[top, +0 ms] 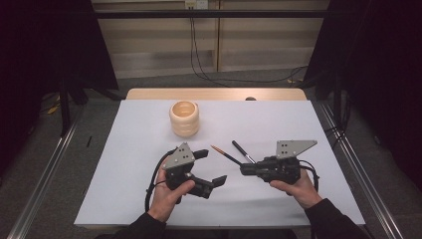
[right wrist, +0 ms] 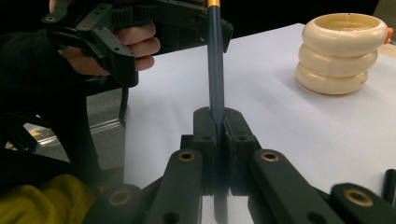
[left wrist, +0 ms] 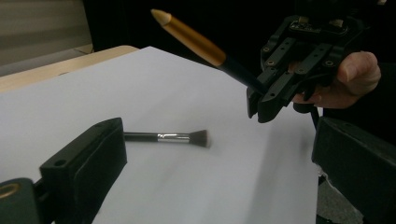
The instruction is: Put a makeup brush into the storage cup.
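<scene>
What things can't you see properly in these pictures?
- Held brush, right gripper view: its lower end is hidden between the right gripper jaws, and its gold end is cut off by the top edge.
- Brush on the table, left gripper view: its handle end is hidden behind a left gripper jaw.
- Cream holder, high view: its inside is too small to make out.

Cream ribbed holder is standing upright at the far side of the white table (well apart from the flat-lying makeup brush).
</scene>
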